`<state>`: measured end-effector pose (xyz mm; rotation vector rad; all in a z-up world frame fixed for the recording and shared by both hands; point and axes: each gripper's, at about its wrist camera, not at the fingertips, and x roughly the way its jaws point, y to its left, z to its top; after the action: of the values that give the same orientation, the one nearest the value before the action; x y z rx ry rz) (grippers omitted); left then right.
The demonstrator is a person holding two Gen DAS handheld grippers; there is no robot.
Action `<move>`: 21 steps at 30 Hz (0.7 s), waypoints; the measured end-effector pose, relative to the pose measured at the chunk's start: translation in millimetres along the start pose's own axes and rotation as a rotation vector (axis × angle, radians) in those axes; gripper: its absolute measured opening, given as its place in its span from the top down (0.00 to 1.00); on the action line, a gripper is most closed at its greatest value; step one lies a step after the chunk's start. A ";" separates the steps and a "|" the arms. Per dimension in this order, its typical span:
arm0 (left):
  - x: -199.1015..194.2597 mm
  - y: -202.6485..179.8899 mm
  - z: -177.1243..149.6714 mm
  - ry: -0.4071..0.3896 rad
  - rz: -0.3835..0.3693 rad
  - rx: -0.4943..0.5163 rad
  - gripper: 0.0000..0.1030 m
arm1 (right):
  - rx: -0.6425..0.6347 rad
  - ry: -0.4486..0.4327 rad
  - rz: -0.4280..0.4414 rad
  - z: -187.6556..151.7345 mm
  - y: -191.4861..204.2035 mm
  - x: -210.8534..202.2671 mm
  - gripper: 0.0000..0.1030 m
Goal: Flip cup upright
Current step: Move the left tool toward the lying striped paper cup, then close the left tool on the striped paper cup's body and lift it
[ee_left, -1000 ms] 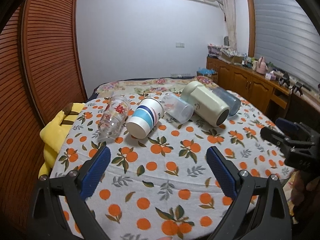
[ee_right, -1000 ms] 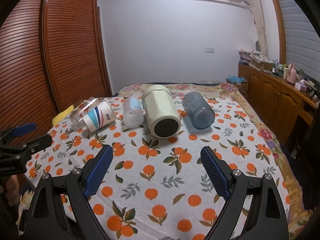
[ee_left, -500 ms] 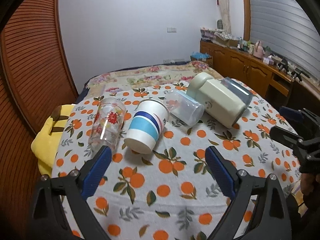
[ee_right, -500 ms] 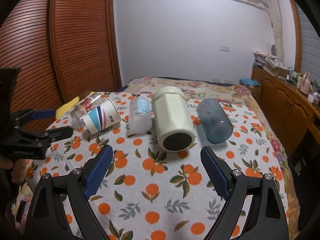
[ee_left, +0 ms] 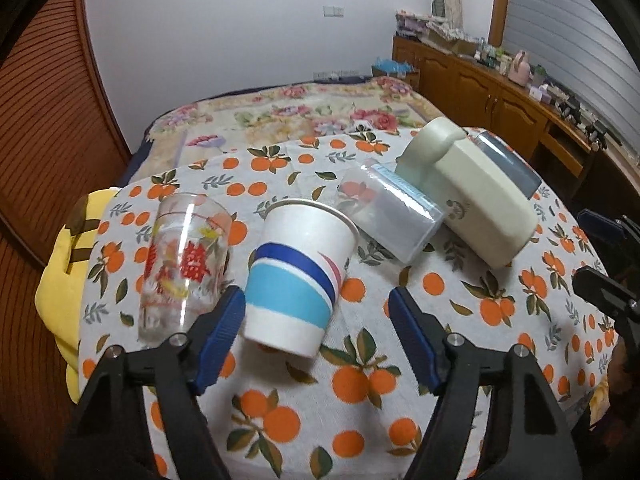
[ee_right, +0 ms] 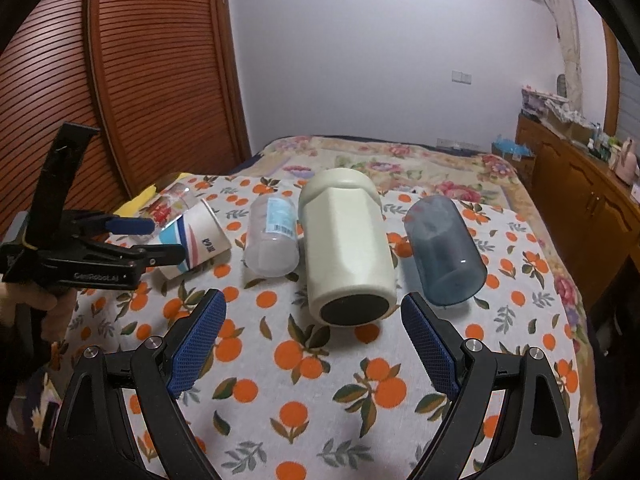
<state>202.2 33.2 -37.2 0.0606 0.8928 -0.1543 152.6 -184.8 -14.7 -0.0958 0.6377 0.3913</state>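
Five cups lie on their sides on a tablecloth [ee_left: 360, 392] printed with oranges and leaves. In the left wrist view the paper cup [ee_left: 298, 276] with blue stripes lies in the centre of the frame, its closed base toward the camera and its open rim pointing to the far side. The left gripper [ee_left: 316, 334] has its jaws spread wide and holds nothing; its left blue pad [ee_left: 222, 332] is just beside the base of the paper cup, and the right pad is well apart from it, at the lower right of the cup. To the left of the paper cup, very close, lies a clear glass [ee_left: 184, 268] with red print. To the upper right of it lies a frosted plastic cup [ee_left: 394, 216], then a large cream tumbler [ee_left: 476, 204], and behind that a grey-blue cup [ee_left: 508, 162], mostly hidden. A yellow cloth [ee_left: 64, 272] lies at the left edge of the table. In the right wrist view the right gripper [ee_right: 314, 344] is also released and wide, low in the frame, in front of the cream tumbler's dark base, not touching any cup.
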 end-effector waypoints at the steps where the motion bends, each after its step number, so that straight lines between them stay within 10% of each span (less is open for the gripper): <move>1: 3.5 0.1 4.2 0.010 0.008 0.008 0.28 | -0.001 0.004 0.002 1.7 -1.0 1.9 0.12; 21: 47.4 2.0 13.4 0.144 0.050 0.093 0.34 | 0.006 0.006 0.017 11.0 -6.5 19.6 0.12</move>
<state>242.1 28.4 -65.7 0.1820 1.0265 -0.1455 175.6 -182.2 -17.9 -0.0865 0.6457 0.4054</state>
